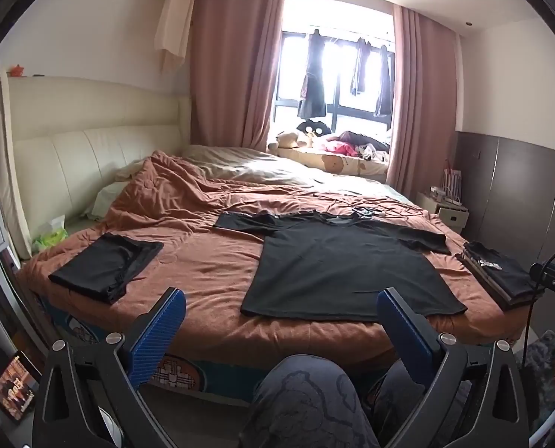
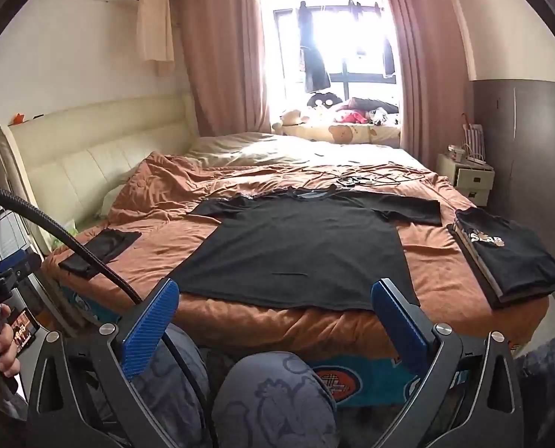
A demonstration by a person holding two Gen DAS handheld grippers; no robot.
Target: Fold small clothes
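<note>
A black T-shirt [image 1: 337, 265] lies spread flat on the orange bedspread [image 1: 210, 261], sleeves out, hem toward me; it also shows in the right wrist view [image 2: 300, 250]. My left gripper [image 1: 281, 302] is open and empty, held back from the bed's near edge, short of the hem. My right gripper [image 2: 275, 295] is open and empty too, just short of the hem. A folded black garment [image 1: 107, 263] lies on the bed's left side. A stack of folded black shirts [image 2: 509, 254] sits at the right edge.
My knees [image 1: 307, 403] in grey patterned trousers are below the grippers. Cables [image 2: 356, 179] lie on the bed beyond the shirt's collar. A cream headboard [image 1: 90, 156] is at left, a nightstand [image 2: 468, 175] at far right, a tablet [image 1: 14, 388] on the floor at left.
</note>
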